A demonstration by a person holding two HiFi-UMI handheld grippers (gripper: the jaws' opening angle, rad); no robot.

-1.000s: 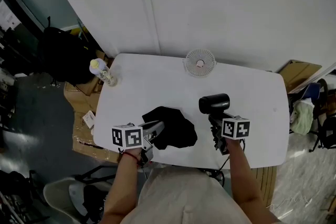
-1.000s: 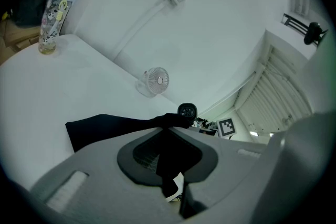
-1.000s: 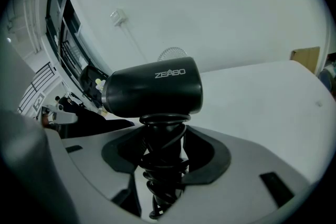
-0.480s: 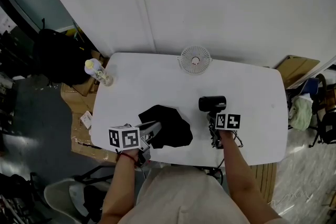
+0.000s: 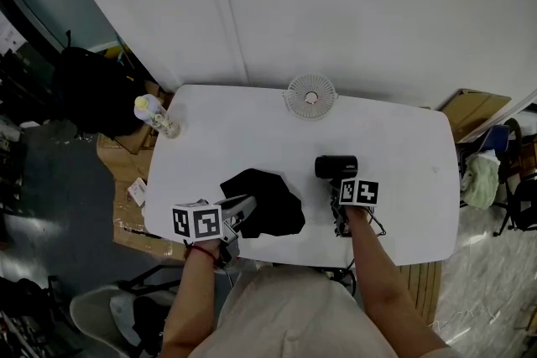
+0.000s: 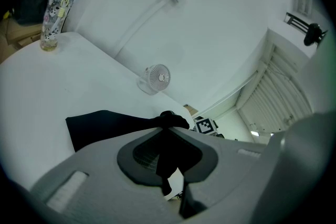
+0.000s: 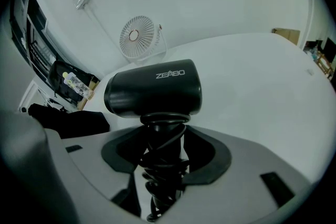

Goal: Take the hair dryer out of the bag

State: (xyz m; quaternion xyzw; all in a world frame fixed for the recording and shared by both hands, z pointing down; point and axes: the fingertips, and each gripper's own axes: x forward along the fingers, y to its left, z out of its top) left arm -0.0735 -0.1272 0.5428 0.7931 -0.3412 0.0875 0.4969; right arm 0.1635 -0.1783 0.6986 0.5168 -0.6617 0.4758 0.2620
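Note:
The black hair dryer [image 5: 336, 167] is out of the bag, low over the white table [image 5: 403, 147] right of centre. My right gripper [image 5: 340, 190] is shut on its cord-wrapped handle [image 7: 164, 157], and the barrel [image 7: 152, 93] lies crosswise just beyond the jaws. The black bag [image 5: 267, 204] lies crumpled and flat near the table's front edge. My left gripper [image 5: 243, 210] is shut on a fold of the bag's fabric [image 6: 169, 157], while the rest of the bag [image 6: 105, 126] spreads away to the left.
A small white fan [image 5: 310, 97] stands at the table's back edge. A patterned bottle [image 5: 155, 115] stands on the back left corner. Cardboard and a black backpack [image 5: 96, 88] lie on the floor to the left, and a wall rises behind the table.
My right gripper has come down and slightly left with the hair dryer, closer to the tabletop. The left gripper and the bag have stayed put.

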